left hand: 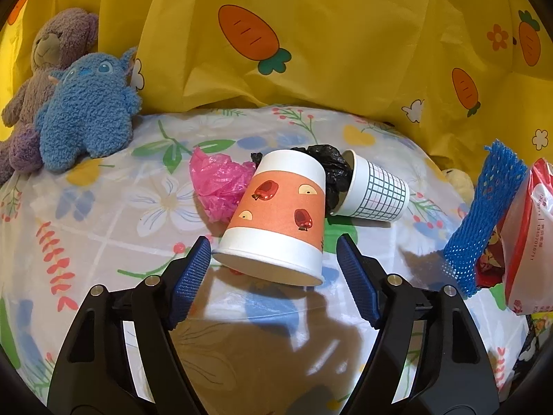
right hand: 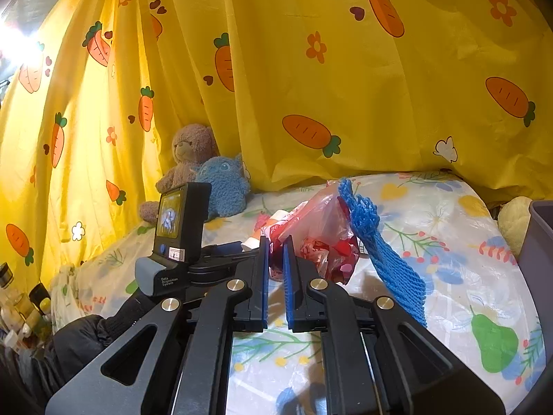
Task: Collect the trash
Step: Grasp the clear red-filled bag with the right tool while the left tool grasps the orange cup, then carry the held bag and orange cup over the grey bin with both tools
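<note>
An orange-and-white paper cup lies tilted on the floral cover, its mouth towards me. My left gripper is open around its rim, and the pads show gaps on both sides. Behind the cup are a crumpled pink plastic bag and a grid-patterned cup on its side, stuffed with a black bag. My right gripper is shut on a red-and-clear plastic bag. A blue foam net hangs with it, and both show at the right of the left wrist view.
A blue plush and a brown bear sit at the back left against the yellow carrot curtain. A grey bin stands at the right edge beside a pale plush. Bottles stand low on the left.
</note>
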{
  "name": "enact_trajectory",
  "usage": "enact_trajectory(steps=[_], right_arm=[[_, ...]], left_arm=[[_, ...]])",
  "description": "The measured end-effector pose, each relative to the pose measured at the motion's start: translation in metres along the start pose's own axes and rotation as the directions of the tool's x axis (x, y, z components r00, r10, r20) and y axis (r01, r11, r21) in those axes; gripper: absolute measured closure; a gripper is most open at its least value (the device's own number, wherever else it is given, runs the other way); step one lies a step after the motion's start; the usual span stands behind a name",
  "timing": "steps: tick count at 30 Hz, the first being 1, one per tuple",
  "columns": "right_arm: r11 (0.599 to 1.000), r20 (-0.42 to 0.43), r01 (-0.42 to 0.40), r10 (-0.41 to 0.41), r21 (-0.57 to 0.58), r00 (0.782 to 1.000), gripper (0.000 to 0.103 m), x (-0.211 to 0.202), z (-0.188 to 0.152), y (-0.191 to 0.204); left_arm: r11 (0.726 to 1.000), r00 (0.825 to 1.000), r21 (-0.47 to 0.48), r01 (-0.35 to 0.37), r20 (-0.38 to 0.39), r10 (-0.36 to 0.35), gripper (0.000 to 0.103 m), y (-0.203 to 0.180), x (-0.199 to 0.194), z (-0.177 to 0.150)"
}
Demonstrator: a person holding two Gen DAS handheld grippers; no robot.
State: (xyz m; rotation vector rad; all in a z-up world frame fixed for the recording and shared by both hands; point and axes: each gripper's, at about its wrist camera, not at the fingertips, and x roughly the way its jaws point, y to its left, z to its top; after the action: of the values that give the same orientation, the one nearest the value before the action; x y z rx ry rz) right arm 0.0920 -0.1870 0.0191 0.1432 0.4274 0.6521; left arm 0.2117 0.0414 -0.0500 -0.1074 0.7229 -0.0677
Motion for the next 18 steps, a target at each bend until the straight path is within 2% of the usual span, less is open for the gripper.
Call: enact_trajectory(steps=[2, 6, 11, 18], right_arm=[[1.000, 0.005, -0.008, 0.008, -0.002, 1.000, 0.094, 0.001, 0.002, 0.002], [0.999, 0.013, -0.029, 0.030, -0.013, 0.999, 0.095, 0.003, 0.007, 0.010], [0.998, 0.038, -0.054, 0.055, -0.025, 0.998, 0.095, 0.000, 0.015, 0.018], [0.997, 0.080, -0.069, 0.071, -0.020, 0.994, 0.094, -0.013, 0.024, 0.025]], left_arm=[[1.000, 1.000, 0.009, 0.005, -0.002, -0.005, 0.039, 0.000, 0.000, 0.000], [0.999, 0.999, -0.022, 0.037, 0.009, -0.037, 0.043, 0.006, -0.005, -0.001], [0.994, 0.995, -0.091, 0.054, 0.084, -0.046, 0.043, 0.020, -0.035, -0.005], [0.987, 0.984, -0.159, 0.027, 0.178, 0.001, 0.043, 0.038, -0.084, -0.019]])
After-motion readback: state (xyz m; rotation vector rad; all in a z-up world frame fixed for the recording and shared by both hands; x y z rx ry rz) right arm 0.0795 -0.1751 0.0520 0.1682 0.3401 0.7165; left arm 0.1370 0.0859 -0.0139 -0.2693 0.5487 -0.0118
